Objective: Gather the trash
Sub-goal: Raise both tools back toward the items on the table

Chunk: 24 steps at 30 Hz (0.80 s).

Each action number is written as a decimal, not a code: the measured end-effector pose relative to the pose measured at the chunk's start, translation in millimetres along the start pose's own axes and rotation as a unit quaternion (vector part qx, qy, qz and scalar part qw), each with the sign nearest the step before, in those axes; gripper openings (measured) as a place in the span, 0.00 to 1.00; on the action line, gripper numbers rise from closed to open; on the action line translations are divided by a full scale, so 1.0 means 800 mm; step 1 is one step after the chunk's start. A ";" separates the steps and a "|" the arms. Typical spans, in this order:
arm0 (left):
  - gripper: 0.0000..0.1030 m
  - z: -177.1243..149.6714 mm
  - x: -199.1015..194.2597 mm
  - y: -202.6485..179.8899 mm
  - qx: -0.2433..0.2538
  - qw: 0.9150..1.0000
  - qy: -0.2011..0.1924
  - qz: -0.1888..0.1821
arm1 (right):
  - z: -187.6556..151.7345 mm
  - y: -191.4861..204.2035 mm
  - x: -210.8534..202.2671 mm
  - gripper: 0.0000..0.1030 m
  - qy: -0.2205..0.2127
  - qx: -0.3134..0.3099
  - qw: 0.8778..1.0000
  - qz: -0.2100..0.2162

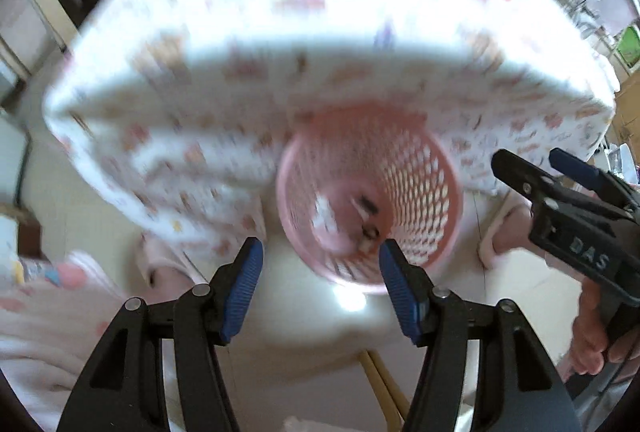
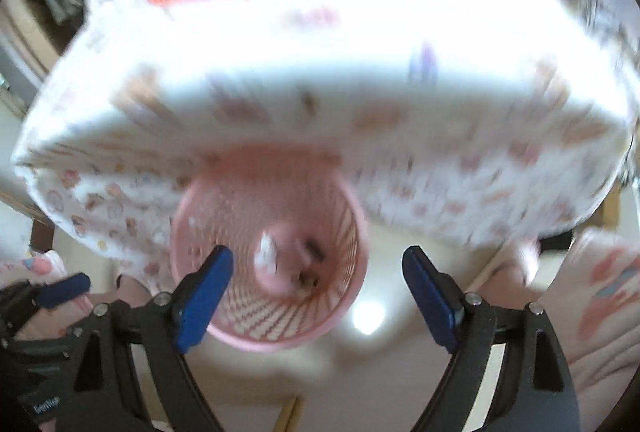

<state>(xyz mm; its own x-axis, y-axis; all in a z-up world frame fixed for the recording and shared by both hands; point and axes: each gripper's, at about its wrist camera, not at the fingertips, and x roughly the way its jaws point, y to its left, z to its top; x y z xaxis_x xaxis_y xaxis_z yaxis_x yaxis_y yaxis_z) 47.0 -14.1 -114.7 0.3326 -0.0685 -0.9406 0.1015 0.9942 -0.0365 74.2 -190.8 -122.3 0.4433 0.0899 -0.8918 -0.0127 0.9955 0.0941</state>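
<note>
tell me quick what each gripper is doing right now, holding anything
Left gripper: open, holding nothing, above the pink basket.
Right gripper: open, holding nothing, above the same basket.

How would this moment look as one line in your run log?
left tool: open, empty | right tool: open, empty | pink basket: on floor, scraps inside | view: blurred
</note>
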 end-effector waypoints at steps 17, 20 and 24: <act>0.93 0.019 -0.113 0.030 -0.050 0.971 -0.233 0.026 | 0.019 0.010 -0.130 0.95 -0.216 -0.028 0.976 0.022; 0.93 0.018 -0.109 0.026 -0.046 0.971 -0.230 0.042 | 0.015 0.016 -0.133 0.96 -0.215 -0.041 0.976 0.021; 0.94 0.021 -0.101 0.026 -0.046 0.972 -0.225 0.051 | 0.014 0.023 -0.134 0.96 -0.215 -0.052 0.975 0.019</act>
<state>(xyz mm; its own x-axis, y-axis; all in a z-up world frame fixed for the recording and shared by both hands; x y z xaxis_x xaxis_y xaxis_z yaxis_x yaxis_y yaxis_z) 38.0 10.8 -33.9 0.7154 0.0210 -0.6984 -0.0302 0.9995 -0.0009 36.5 -182.5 -20.5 0.7755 0.1288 -0.6181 -0.1174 0.9913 0.0593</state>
